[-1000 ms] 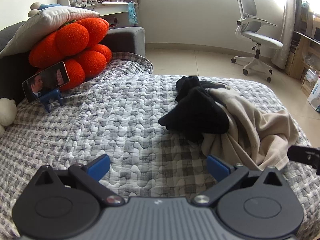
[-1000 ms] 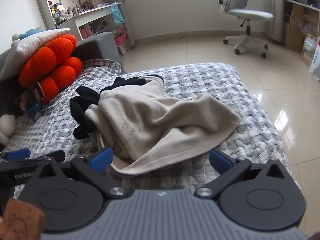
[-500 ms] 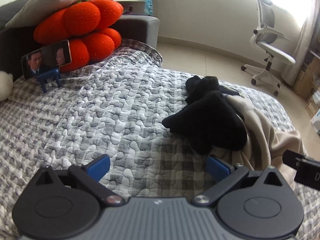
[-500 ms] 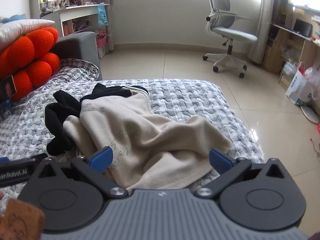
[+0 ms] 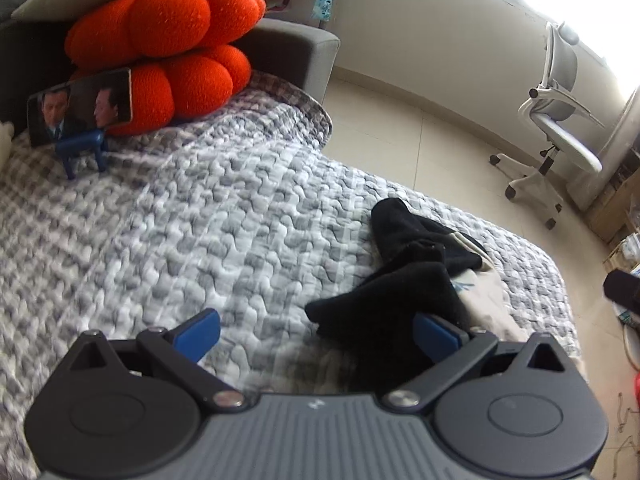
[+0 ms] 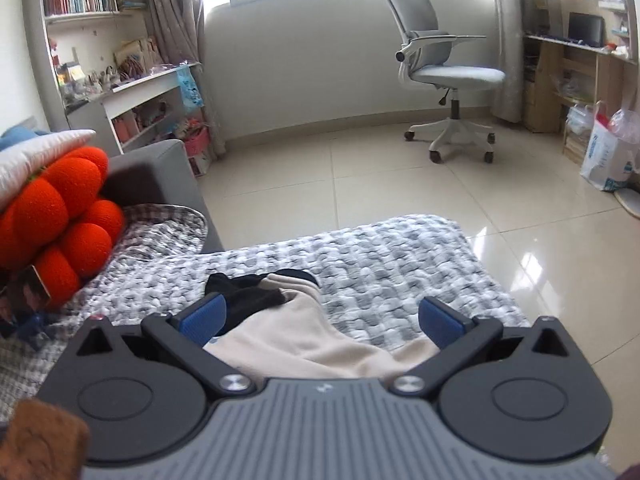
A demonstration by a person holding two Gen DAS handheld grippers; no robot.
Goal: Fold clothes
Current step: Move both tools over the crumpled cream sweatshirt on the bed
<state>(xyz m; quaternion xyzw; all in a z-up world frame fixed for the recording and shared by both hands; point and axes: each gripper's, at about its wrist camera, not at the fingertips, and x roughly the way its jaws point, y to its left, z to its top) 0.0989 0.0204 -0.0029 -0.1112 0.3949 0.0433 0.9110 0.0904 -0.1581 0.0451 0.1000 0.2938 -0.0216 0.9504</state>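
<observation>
A crumpled black garment (image 5: 404, 288) lies on the grey quilted bed (image 5: 224, 216), partly on top of a beige garment (image 5: 486, 300). My left gripper (image 5: 318, 330) is open and empty, low over the quilt, with the black garment at its right finger. In the right wrist view the beige garment (image 6: 304, 336) lies between the open fingers of my right gripper (image 6: 322, 318), and the black garment (image 6: 248, 294) lies by its left finger. Neither gripper holds cloth.
An orange pumpkin cushion (image 5: 168, 52) and a phone on a blue stand (image 5: 80, 108) sit at the head of the bed. A grey office chair (image 6: 444, 76) stands on the tiled floor. Shelves (image 6: 132, 96) line the left wall. The bed's edge (image 6: 492, 276) is at right.
Both grippers moved forward and lower over the clothes pile, so the garments sit closer between the fingers. The right view tilted up toward the room. The jaws stayed open.
</observation>
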